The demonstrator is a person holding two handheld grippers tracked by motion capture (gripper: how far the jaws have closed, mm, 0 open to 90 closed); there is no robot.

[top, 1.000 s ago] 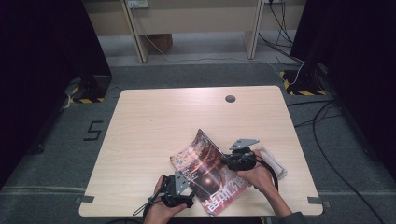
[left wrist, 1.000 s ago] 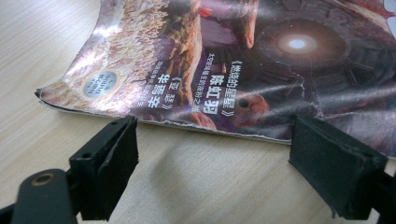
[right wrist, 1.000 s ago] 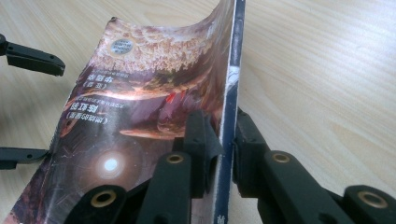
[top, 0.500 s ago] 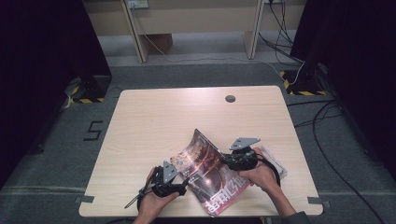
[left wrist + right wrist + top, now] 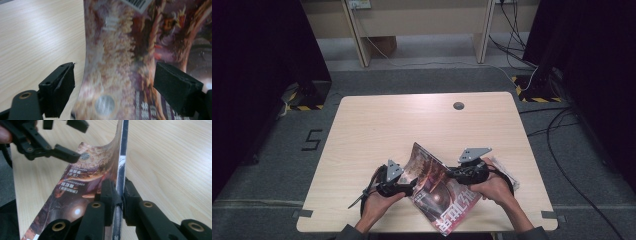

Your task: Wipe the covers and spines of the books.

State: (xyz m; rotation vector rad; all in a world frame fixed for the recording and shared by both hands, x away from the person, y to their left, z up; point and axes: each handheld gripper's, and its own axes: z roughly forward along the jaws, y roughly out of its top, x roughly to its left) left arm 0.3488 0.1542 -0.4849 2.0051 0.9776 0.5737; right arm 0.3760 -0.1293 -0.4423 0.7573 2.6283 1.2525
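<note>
Two grippers work one magazine (image 5: pixel 439 192) near the table's (image 5: pixel 412 125) front edge. The right gripper (image 5: pixel 119 195) has just closed its jaws onto the magazine's spine edge, pads clamped from both sides, standing it up. The left gripper (image 5: pixel 113 87), lower and nearer the person a second ago, now has the curling cover between its spread fingers (image 5: pixel 60 88), not yet pinched. Judging by this, peeling the cover open looks next.

Wood table (image 5: pixel 382 125); grey carpet floor (image 5: pixel 422 77); dark curtains (image 5: pixel 257 60).
</note>
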